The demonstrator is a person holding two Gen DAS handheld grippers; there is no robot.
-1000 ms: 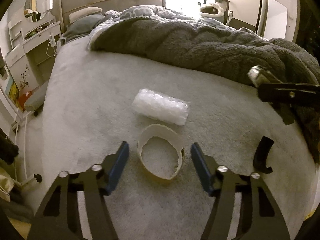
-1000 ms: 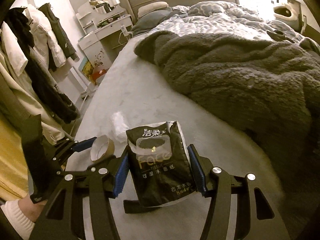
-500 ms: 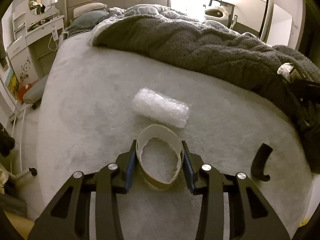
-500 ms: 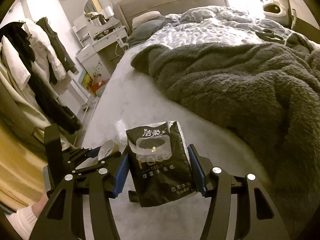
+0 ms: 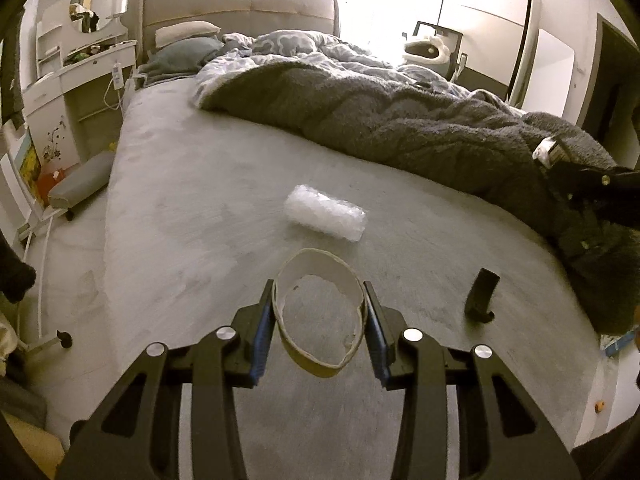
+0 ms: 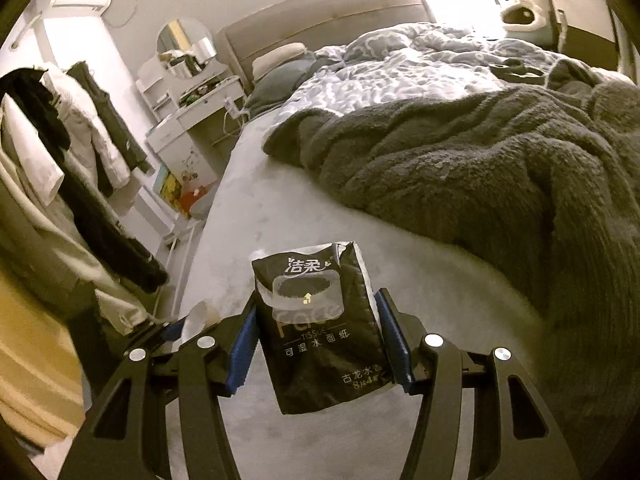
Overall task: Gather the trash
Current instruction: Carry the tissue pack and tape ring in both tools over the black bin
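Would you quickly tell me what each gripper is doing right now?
Left gripper: shut on the cardboard tape ring.
Right gripper: shut on the black tissue pack.

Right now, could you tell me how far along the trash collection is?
No bin is in view, so nothing looks binned. In hand: the left gripper clamps the empty tape ring; the right gripper holds the black tissue pack. Left on the bed: bubble wrap roll, small black piece.

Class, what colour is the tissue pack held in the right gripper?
Black with white lettering; the tissue pack shows best in the right wrist view.
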